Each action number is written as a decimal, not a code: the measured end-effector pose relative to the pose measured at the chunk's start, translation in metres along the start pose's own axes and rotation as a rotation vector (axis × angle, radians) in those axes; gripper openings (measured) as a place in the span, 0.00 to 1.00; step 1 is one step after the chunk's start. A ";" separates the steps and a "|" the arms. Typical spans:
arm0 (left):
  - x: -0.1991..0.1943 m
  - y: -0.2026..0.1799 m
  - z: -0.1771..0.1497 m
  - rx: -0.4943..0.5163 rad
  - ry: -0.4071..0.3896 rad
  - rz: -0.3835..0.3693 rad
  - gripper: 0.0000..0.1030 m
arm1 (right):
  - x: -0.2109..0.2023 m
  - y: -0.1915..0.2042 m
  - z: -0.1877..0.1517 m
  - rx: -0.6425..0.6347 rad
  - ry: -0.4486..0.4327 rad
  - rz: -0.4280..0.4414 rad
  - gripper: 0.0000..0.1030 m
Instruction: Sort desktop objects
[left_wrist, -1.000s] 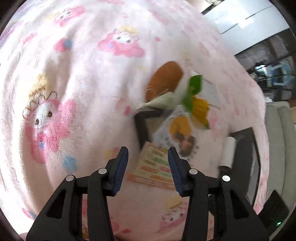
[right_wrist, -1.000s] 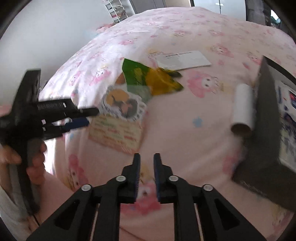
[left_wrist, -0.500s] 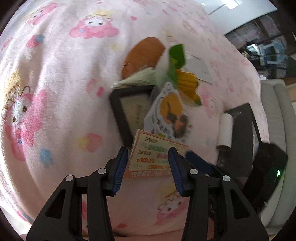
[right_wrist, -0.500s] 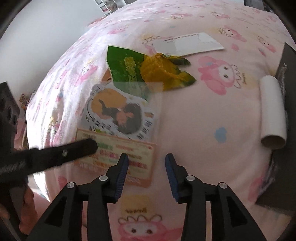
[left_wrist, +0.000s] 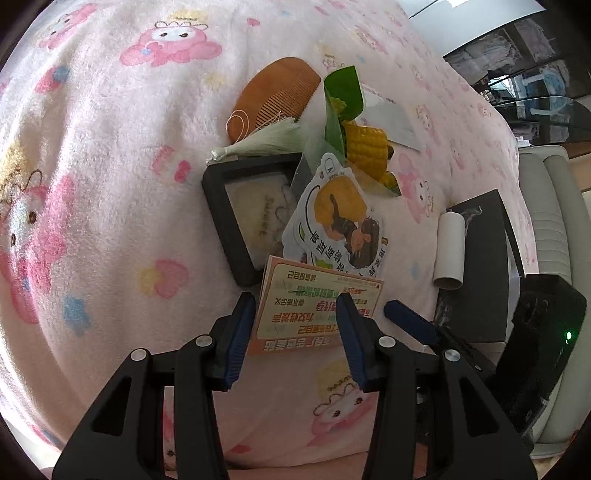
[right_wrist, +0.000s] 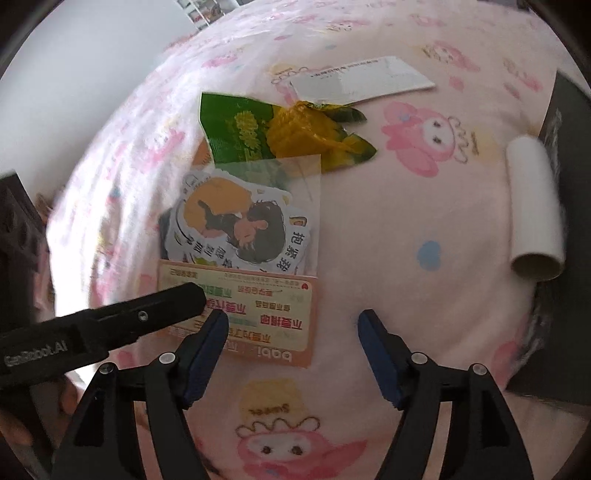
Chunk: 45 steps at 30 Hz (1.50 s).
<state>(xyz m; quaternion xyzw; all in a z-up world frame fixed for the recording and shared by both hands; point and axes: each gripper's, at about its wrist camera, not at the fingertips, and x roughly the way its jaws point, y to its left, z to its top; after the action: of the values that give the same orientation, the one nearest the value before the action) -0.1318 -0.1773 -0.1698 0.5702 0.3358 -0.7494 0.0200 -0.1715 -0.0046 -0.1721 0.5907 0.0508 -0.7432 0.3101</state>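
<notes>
An orange printed card (left_wrist: 317, 306) lies flat on the pink blanket, with one edge tucked under a die-cut character sticker (left_wrist: 336, 221). My left gripper (left_wrist: 295, 328) hovers over the card's near end, open, its pads off the card. My right gripper (right_wrist: 293, 336) is opening wide above the card's (right_wrist: 251, 314) right corner and grips nothing. One of the left gripper's fingers (right_wrist: 147, 314) reaches over the card from the left. Beyond the sticker lie a green and yellow corn packet (right_wrist: 288, 133), a black framed box (left_wrist: 236, 206), a wooden comb (left_wrist: 273, 96) and a white tassel (left_wrist: 258, 144).
A white paper slip (right_wrist: 362, 81) lies past the corn packet. A cardboard tube (right_wrist: 535, 206) rests against a black box (left_wrist: 484, 266) on the right. A dark device with a green light (left_wrist: 546, 332) sits near a pale sofa at the far right.
My right gripper went from nearly shut to wide open and dropped closer to the orange card. My left gripper shifted in over the card's near end, its opening unchanged.
</notes>
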 end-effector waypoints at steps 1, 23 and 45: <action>0.002 -0.001 0.000 -0.002 0.001 0.001 0.44 | 0.001 0.001 0.000 -0.002 -0.008 -0.010 0.68; 0.017 -0.007 -0.016 0.009 0.018 0.020 0.36 | 0.023 -0.014 0.001 -0.036 -0.097 -0.122 0.13; 0.034 -0.034 -0.031 0.149 0.130 0.008 0.36 | -0.010 -0.049 -0.062 -0.068 -0.065 -0.190 0.02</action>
<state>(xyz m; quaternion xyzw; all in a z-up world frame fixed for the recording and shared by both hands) -0.1313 -0.1228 -0.1868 0.6188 0.2774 -0.7338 -0.0414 -0.1439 0.0660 -0.1955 0.5480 0.1218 -0.7857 0.2598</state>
